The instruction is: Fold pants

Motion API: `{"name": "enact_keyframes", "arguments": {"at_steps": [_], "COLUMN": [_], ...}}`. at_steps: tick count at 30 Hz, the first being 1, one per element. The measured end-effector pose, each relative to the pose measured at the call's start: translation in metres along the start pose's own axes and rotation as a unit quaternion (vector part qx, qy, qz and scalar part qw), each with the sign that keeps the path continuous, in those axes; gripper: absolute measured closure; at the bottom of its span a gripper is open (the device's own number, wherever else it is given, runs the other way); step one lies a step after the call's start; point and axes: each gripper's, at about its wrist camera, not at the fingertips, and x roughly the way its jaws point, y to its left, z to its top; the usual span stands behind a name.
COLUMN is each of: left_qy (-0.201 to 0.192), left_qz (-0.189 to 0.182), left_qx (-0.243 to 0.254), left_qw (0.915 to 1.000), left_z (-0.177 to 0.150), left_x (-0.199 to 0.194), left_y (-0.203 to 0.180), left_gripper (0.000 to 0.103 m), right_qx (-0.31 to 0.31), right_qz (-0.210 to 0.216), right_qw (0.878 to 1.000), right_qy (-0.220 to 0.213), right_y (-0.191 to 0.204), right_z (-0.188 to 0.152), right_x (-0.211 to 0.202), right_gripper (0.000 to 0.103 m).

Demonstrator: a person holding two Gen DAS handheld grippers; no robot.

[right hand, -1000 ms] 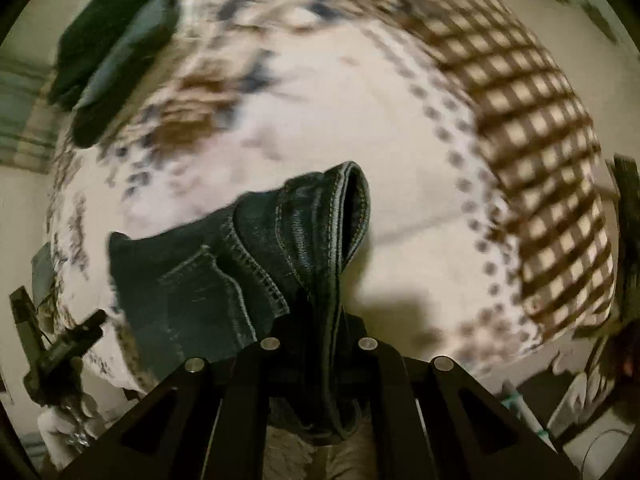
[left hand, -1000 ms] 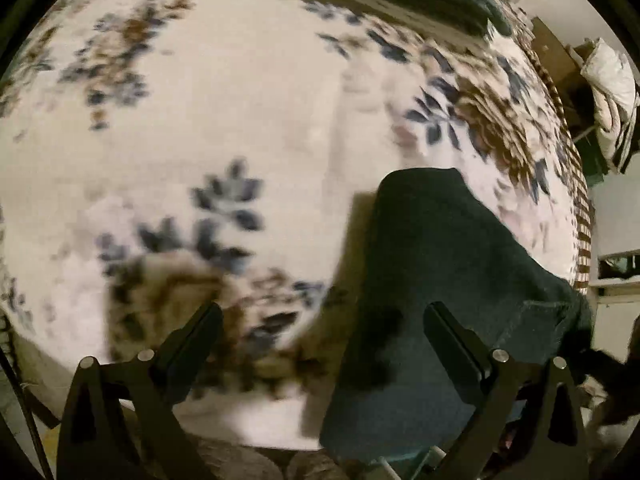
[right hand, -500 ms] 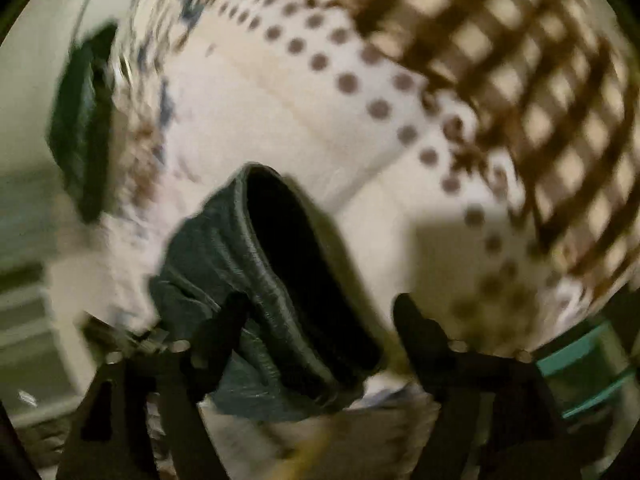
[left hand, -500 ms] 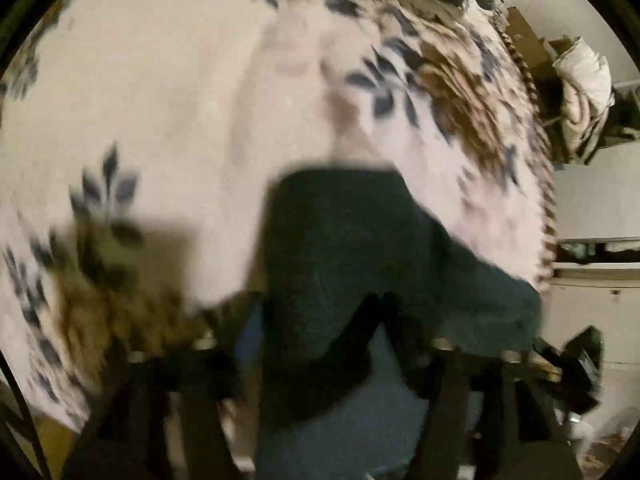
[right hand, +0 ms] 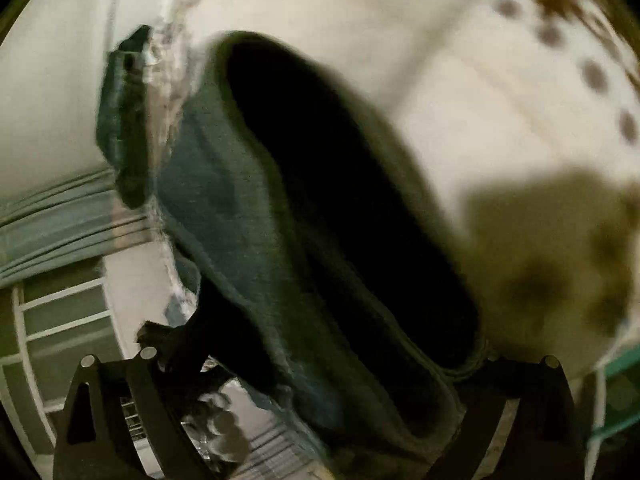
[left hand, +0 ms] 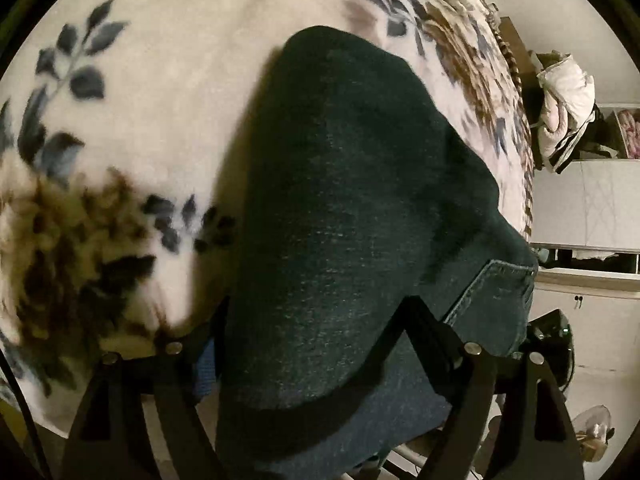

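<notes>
Your dark denim pants (left hand: 352,216) lie on a bed under a cream floral blanket (left hand: 168,92), white cabinets (left hand: 588,200) beyond. Your left gripper (left hand: 316,320) straddles the fabric, jaws opening. Your right gripper (right hand: 320,344), clamped on the waistband a second ago, has let go, its jaws opening wide around it.

We count one pair of pants (left hand: 352,208), dark blue jeans lying at the near edge of the bed. We see one back pocket (left hand: 496,300) on them. We count one blanket (left hand: 168,92) with flowers and leaves spread over the bed. We count two grippers: one left gripper (left hand: 316,316) and one right gripper (right hand: 320,344), and each has two fingers. Past the far corner of the bed we see one white bundle of cloth (left hand: 568,92).
</notes>
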Motion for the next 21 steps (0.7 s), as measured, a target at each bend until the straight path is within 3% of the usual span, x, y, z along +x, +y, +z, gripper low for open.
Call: {"name": "enact_keyframes", "arguments": {"at_steps": [4, 5, 6, 7, 9, 15, 21], "left_qy": [-0.005, -0.009, -0.014, -0.020, -0.025, -0.042, -0.059], "left_qz": [0.003, 0.006, 0.005, 0.008, -0.010, -0.008, -0.018], "left_qx": [0.009, 0.012, 0.014, 0.016, 0.016, 0.042, 0.051], "left_qw": [0.9999, 0.9999, 0.9998, 0.9996, 0.9995, 0.9982, 0.9968], "left_z": [-0.001, -0.001, -0.002, -0.004, -0.008, -0.014, 0.021], "left_x": [0.000, -0.001, -0.003, -0.008, -0.023, -0.070, -0.127], "left_y": [-0.003, -0.006, -0.007, -0.008, -0.011, -0.048, -0.090], "left_gripper": [0.023, 0.027, 0.043, 0.061, 0.075, 0.081, 0.081], "right_qx": [0.006, 0.007, 0.005, 0.001, 0.001, -0.008, -0.029], "right_qz": [0.010, 0.003, -0.011, -0.022, -0.019, -0.012, 0.000], "right_qw": [1.000, 0.999, 0.999, 0.998, 0.998, 0.997, 0.996], "right_qy": [-0.025, -0.035, -0.045, -0.053, -0.065, -0.080, -0.085], "right_y": [-0.012, -0.009, -0.005, -0.001, 0.003, 0.039, 0.114], "right_z": [-0.003, -0.003, -0.006, -0.008, -0.014, -0.021, -0.007], "right_x": [0.002, 0.003, 0.003, 0.001, -0.007, -0.040, -0.084], "right_gripper": [0.006, 0.013, 0.036, 0.044, 0.061, 0.068, 0.068]}}
